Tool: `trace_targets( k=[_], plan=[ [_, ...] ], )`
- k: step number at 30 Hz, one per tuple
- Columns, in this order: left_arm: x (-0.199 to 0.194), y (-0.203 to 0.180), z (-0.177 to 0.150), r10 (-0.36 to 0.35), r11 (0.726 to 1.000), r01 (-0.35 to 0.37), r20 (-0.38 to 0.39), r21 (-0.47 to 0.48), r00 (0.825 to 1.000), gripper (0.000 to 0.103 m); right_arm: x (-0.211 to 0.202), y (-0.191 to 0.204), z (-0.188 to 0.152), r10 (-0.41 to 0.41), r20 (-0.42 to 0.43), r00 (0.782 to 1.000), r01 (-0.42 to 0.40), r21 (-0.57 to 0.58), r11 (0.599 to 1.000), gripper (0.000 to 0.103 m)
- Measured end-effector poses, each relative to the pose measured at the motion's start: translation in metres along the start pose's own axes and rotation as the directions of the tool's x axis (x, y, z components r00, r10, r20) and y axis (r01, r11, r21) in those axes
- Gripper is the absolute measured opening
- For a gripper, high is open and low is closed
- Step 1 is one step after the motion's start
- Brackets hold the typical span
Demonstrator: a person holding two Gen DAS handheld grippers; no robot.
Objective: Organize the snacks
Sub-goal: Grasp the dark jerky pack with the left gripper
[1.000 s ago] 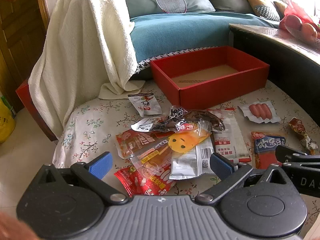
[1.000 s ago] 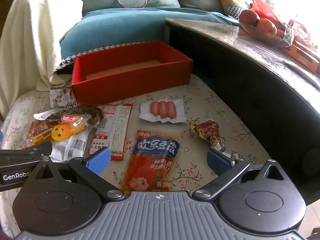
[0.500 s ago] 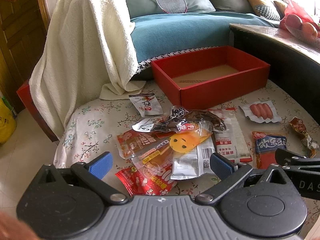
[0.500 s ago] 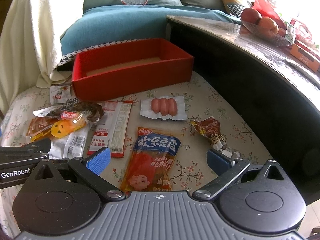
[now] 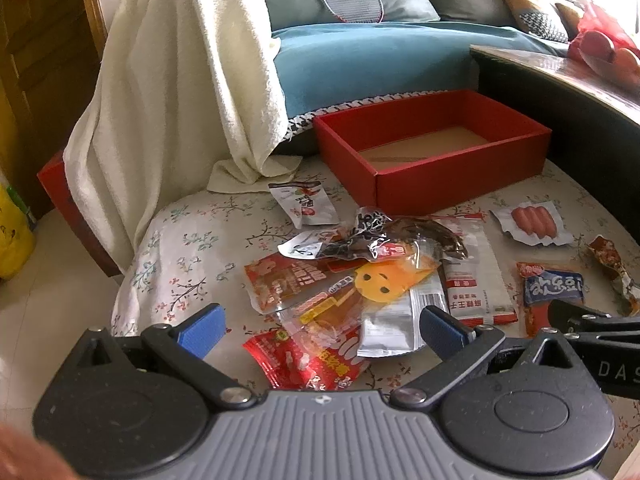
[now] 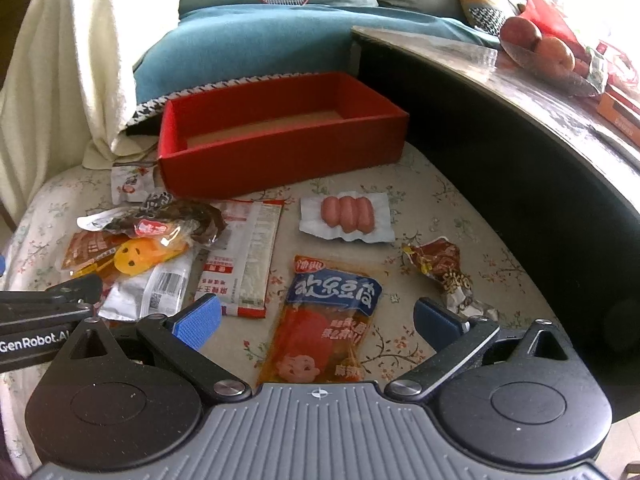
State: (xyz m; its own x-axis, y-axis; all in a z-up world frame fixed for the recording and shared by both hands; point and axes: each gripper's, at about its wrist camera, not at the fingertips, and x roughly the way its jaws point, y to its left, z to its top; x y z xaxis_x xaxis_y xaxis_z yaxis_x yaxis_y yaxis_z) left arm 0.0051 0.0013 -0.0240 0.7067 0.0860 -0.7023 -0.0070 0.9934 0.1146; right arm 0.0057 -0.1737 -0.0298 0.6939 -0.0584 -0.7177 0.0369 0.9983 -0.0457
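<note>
An empty red box (image 5: 432, 148) (image 6: 280, 136) stands at the back of a floral-cloth seat. Several snack packets lie in front of it: a heap with a yellow smiley pack (image 5: 380, 280) (image 6: 136, 256), a red packet (image 5: 304, 360), a white-red sachet (image 5: 476, 280) (image 6: 244, 256), a sausage pack (image 5: 532, 222) (image 6: 348, 216), a blue-orange pouch (image 6: 332, 312) (image 5: 554, 286) and a brown wrapper (image 6: 440, 268). My left gripper (image 5: 322, 328) hangs open over the heap's near edge. Over the blue-orange pouch my right gripper (image 6: 316, 320) is open, holding nothing.
A cream towel (image 5: 180, 92) drapes over a chair at the left. A teal sofa (image 5: 380, 56) with a racket lies behind the box. A dark curved table (image 6: 520, 120) with a fruit bowl (image 6: 548, 56) borders the right side.
Both grippers have drifted slightly forward and to the right over the packets. Nothing was picked up and the jaws stayed open.
</note>
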Motion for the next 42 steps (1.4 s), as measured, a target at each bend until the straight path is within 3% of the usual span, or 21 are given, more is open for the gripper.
trace_targets(
  k=[8, 11, 18, 24, 29, 32, 34, 37, 40, 42],
  plan=[
    [0.009, 0.013, 0.014, -0.078, 0.996, 0.078, -0.008, -0.036, 0.997, 0.099, 0.001, -0.018, 0.013, 0.031, -0.025, 0.999, -0.03, 0.031, 0.999, 0.103],
    [0.016, 0.011, 0.024, -0.161, 0.987, 0.161, -0.014, 0.015, 0.987, 0.099, 0.004, -0.023, 0.014, 0.05, -0.044, 0.998, -0.048, 0.034, 0.998, 0.103],
    [0.048, -0.005, 0.041, -0.244, 0.95, 0.251, -0.059, 0.188, 0.968, 0.099, 0.019, -0.03, 0.014, 0.106, -0.105, 0.989, -0.098, 0.075, 0.992, 0.103],
    [0.085, -0.011, 0.044, -0.285, 0.932, 0.314, -0.171, 0.179, 0.943, 0.098, 0.028, -0.029, 0.01, 0.138, -0.147, 0.98, -0.126, 0.086, 0.988, 0.103],
    [0.104, -0.016, 0.037, -0.263, 0.926, 0.302, -0.187, 0.225, 0.946, 0.098, 0.033, -0.032, 0.008, 0.132, -0.169, 0.977, -0.119, 0.085, 0.989, 0.103],
    [0.101, -0.013, 0.039, -0.279, 0.929, 0.313, -0.182, 0.198, 0.943, 0.087, 0.032, -0.037, 0.008, 0.142, -0.165, 0.976, -0.125, 0.107, 0.986, 0.103],
    [0.095, -0.012, 0.041, -0.29, 0.928, 0.321, -0.175, 0.19, 0.941, 0.066, 0.03, -0.039, 0.008, 0.142, -0.162, 0.977, -0.124, 0.116, 0.986, 0.103],
    [0.086, -0.005, 0.041, -0.336, 0.921, 0.363, -0.185, 0.143, 0.924, 0.054, 0.03, -0.043, 0.007, 0.134, -0.163, 0.978, -0.114, 0.123, 0.986, 0.103],
    [0.073, -0.004, 0.038, -0.344, 0.918, 0.37, -0.178, 0.14, 0.922, 0.044, 0.03, -0.049, 0.004, 0.126, -0.174, 0.977, -0.103, 0.137, 0.985, 0.103],
    [0.065, 0.0, 0.036, -0.362, 0.916, 0.385, -0.185, 0.113, 0.914, 0.044, 0.03, -0.052, 0.003, 0.129, -0.18, 0.975, -0.102, 0.151, 0.983, 0.103]
  ],
)
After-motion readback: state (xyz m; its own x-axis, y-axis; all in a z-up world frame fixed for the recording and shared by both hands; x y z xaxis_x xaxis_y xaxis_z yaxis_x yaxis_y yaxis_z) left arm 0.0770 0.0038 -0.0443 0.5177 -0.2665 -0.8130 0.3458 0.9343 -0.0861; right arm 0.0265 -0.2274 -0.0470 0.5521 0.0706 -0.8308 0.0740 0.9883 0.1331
